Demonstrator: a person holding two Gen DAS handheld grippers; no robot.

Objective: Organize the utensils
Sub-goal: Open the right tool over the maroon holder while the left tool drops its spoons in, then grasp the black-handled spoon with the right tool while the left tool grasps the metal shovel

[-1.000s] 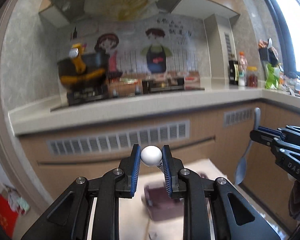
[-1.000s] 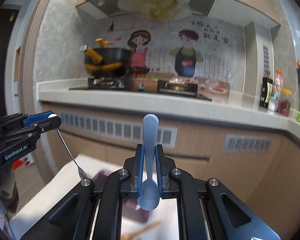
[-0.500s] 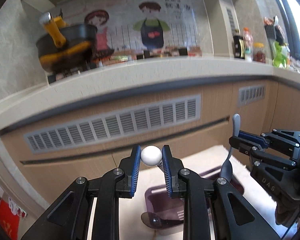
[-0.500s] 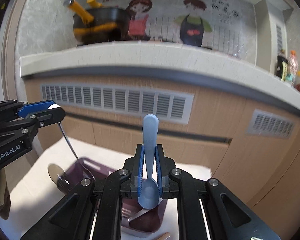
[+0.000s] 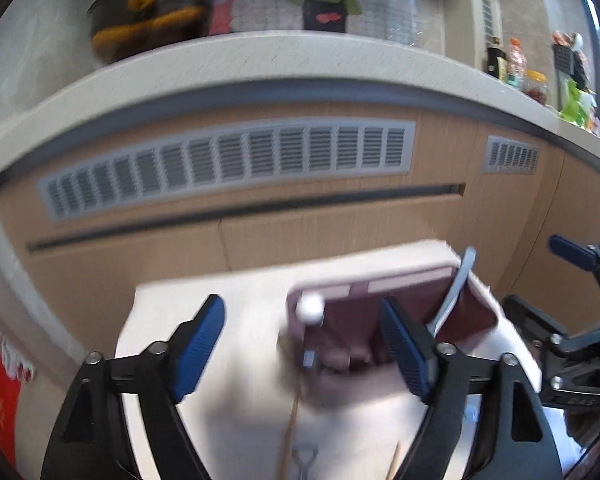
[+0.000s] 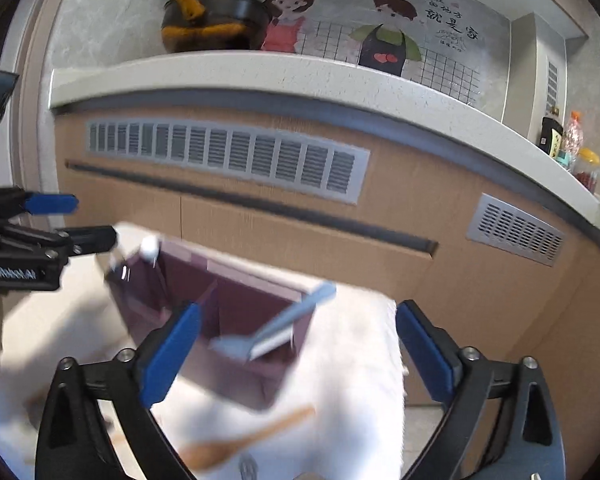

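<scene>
White table: purple organizer box, wooden spoon.

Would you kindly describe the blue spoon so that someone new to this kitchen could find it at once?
Below the long counter stands a white-covered table with a purple divided bin on it. The pale blue spoon leans in the bin's right-hand compartment, handle poking up over the rim. Unlike the white-knobbed utensil at the bin's left end and the wooden spoon lying on the cloth, it is blue plastic.
</scene>
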